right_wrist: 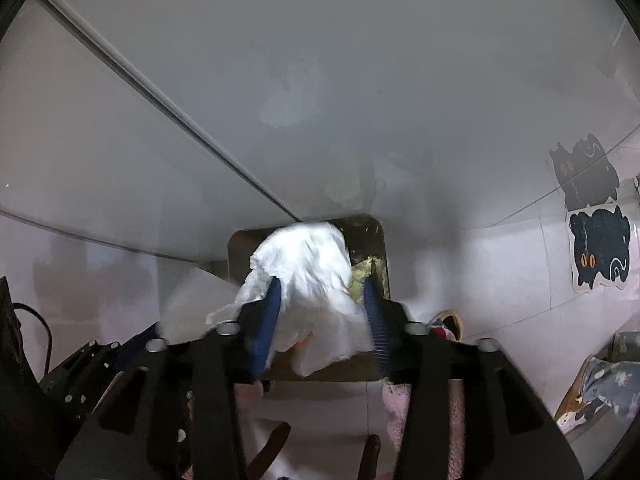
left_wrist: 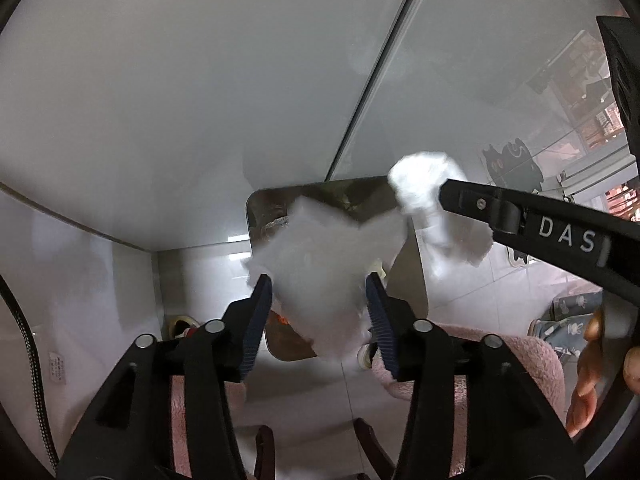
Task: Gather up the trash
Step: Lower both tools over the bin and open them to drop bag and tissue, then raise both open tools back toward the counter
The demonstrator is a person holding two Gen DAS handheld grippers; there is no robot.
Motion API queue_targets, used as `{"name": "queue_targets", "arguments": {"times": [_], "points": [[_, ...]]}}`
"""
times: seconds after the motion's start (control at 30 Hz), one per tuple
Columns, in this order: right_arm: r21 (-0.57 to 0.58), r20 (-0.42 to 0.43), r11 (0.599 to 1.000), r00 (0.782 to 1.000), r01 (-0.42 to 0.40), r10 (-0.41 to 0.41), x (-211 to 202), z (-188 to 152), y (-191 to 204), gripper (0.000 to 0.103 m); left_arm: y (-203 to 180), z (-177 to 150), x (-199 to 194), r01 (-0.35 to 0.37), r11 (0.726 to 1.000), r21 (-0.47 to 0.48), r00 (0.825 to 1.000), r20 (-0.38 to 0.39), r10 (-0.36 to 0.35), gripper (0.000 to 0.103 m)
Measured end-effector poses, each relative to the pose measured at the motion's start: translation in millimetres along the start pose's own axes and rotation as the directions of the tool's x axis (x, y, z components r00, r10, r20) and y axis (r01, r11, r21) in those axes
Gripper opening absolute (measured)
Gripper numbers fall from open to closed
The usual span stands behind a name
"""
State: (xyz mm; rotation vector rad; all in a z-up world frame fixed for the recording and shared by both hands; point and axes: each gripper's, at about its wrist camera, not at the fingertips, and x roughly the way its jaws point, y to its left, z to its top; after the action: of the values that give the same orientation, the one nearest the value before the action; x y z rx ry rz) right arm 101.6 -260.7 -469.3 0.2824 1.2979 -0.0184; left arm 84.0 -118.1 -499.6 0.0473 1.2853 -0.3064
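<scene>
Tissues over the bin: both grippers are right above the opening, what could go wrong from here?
1. The left tissue hangs partly past the metal bin rim, so it may land on the floor.
2. The right tissue drapes over a blue finger and might cling there instead of falling.
3. The right gripper hangs close beside the left gripper; they could bump.

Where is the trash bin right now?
The trash bin sits on the white tiled floor straight below both grippers, against the wall. In the left wrist view the white tissue between the left gripper covers most of its opening.
</scene>
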Motion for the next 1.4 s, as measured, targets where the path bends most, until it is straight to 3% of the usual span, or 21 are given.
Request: {"name": "queue_targets", "arguments": {"times": [0.23, 0.33, 0.47, 0.57, 0.63, 0.83, 1.0, 1.13, 1.4], "points": [[0.001, 0.042, 1.000, 0.999, -0.001, 0.001, -24.6, 0.7, 7.3, 0.050, -3.5, 1.9, -21.9, -0.004, 1.000, 0.006, 0.999, 0.047, 0.004, 0.062], [0.001, 0.068, 1.000, 0.998, -0.001, 0.001, -39.3, -0.2, 7.2, 0.059, -1.8, -1.7, -39.3, -0.010, 1.000, 0.014, 0.997, 0.073, 0.009, 0.067], [-0.007, 0.121, 1.000, 0.993, -0.004, 0.004, -72.2, -3.1, 10.1, 0.082, 2.4, -3.7, -76.3, -0.028, 0.999, 0.015, 0.990, 0.137, 0.026, 0.079], [-0.017, 0.172, 1.000, 0.985, -0.007, 0.010, -103.6, -5.3, 14.0, 0.085, 7.3, -5.9, -108.5, -0.042, 0.999, 0.003, 0.982, 0.186, 0.040, 0.085], [-0.022, 0.201, 1.000, 0.979, -0.012, 0.016, -122.2, -6.3, 18.6, 0.092, 9.1, -7.7, -134.4, -0.052, 0.999, -0.005, 0.973, 0.226, 0.052, 0.089], [-0.074, 0.310, 0.997, 0.949, -0.036, 0.057, -187.3, -5.6, 29.2, 0.092, 14.4, -4.9, -204.3, -0.082, 0.997, 0.002, 0.938, 0.338, 0.076, 0.095], [-0.133, 0.417, 0.990, 0.903, -0.050, 0.102, -252.3, 2.5, 46.6, 0.094, 21.0, 7.0, -259.5, -0.076, 0.997, -0.009, 0.906, 0.417, 0.073, 0.095], [-0.172, 0.489, 0.984, 0.864, -0.036, 0.117, -294.6, 22.5, 63.3, 0.097, 31.4, 29.4, -302.2, -0.071, 0.997, -0.035, 0.876, 0.476, 0.079, 0.095], [-0.199, 0.563, 0.980, 0.819, 0.004, 0.111, -332.9, 79.7, 90.9, 0.099, 50.6, 91.3, -349.7, -0.131, 0.989, -0.062, 0.819, 0.556, 0.143, 0.095]]}}
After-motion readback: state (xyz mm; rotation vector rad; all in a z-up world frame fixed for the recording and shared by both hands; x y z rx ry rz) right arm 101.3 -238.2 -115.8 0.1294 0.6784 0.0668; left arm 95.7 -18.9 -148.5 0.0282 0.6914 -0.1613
